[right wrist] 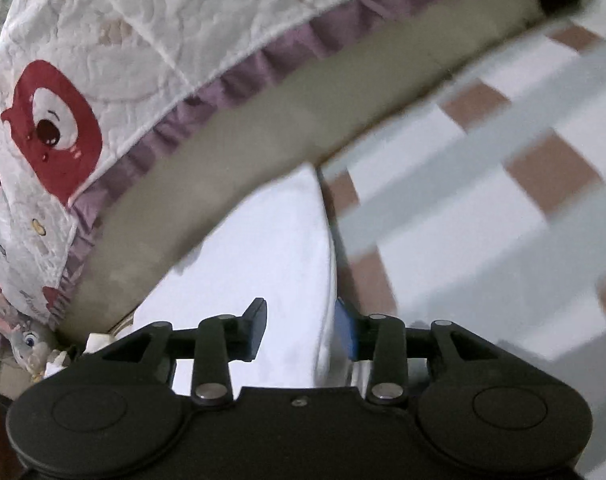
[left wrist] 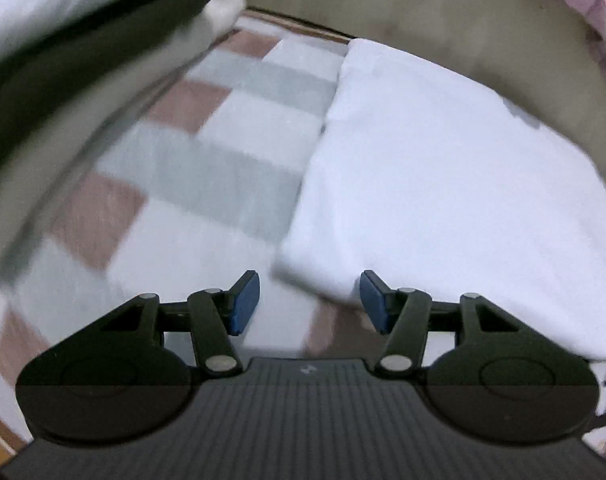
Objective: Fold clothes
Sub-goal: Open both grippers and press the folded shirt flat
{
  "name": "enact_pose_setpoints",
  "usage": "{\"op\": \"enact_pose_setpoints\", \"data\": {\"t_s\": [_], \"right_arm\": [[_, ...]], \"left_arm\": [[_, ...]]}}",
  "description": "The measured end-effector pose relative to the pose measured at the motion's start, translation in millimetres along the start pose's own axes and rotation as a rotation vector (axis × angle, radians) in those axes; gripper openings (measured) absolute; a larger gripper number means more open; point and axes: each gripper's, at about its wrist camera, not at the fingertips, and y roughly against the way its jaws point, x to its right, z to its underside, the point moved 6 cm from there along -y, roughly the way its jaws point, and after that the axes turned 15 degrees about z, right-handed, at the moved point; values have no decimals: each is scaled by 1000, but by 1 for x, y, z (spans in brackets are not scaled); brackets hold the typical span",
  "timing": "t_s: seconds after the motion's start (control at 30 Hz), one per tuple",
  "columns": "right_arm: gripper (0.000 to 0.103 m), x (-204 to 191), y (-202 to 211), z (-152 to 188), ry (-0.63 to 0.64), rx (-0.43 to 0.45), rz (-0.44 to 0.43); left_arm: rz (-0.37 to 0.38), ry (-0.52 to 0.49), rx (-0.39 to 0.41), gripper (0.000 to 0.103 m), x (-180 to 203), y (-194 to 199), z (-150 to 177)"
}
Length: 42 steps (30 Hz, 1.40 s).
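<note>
The folded white garment [left wrist: 443, 184] lies flat on the checked cloth of the table [left wrist: 207, 184], against its far edge. The left claw [left wrist: 309, 300] gapes wide, empty, just short of the garment's near corner. The right claw [right wrist: 301, 330] stands wide astride the garment's soft edge [right wrist: 327, 280]; closing there would best catch every layer of the smooth, limp cotton.

Checked bedsheet [left wrist: 231, 152] below a cartoon-printed quilt [right wrist: 115, 52] with purple frill.

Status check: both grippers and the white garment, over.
Left gripper open, empty. Right gripper open, astride white garment edge. Garment folded on checked sheet. Nothing blocking.
</note>
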Motion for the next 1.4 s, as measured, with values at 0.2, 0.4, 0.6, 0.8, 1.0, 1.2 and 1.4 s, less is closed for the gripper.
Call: {"op": "enact_pose_setpoints", "data": {"t_s": [0.2,0.4,0.6,0.8,1.0,1.2,1.4], "right_arm": [[49,7,-13,51,-102,-77,29],[61,10,-41,52,-162,-43,43],[42,12,-56,53,-197,57,64],[13,29,-47,54,-185,170,218],[0,48,-40,52,-221,165,279],[30,38,-29,72,-305,55,95],[50,37,-32,97,-394,50,32]], "left_arm": [[212,188,13,56,5,-1,14],[293,234,72,63,14,-18,11],[210,124,106,63,27,-26,6],[130,56,66,63,28,-25,10],[-5,25,14,63,22,-13,21],[106,183,53,65,-1,2,25],[410,559,124,66,-36,4,31]]}}
